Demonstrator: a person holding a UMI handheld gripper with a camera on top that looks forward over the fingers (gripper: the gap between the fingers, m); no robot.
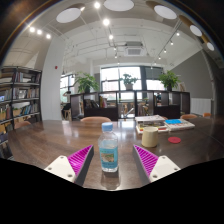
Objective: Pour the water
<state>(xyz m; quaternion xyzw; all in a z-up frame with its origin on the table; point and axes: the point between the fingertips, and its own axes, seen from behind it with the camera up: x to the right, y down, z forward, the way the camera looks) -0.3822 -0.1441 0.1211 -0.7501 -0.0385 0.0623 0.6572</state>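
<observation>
Clear bottle (blue label) — between spread fingers.

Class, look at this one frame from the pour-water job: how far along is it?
Early stage. Done: the gripper has been brought to the water bottle, which stands upright on the table between the open fingers, cap on. In hand: closing on it. Left: gripping, lifting, pouring, perhaps into the cup beside the right finger.

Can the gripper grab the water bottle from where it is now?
Probably yes. The water bottle stands upright on the table, right between the open gripper fingers, with a gap on each side and nothing blocking it.
</observation>
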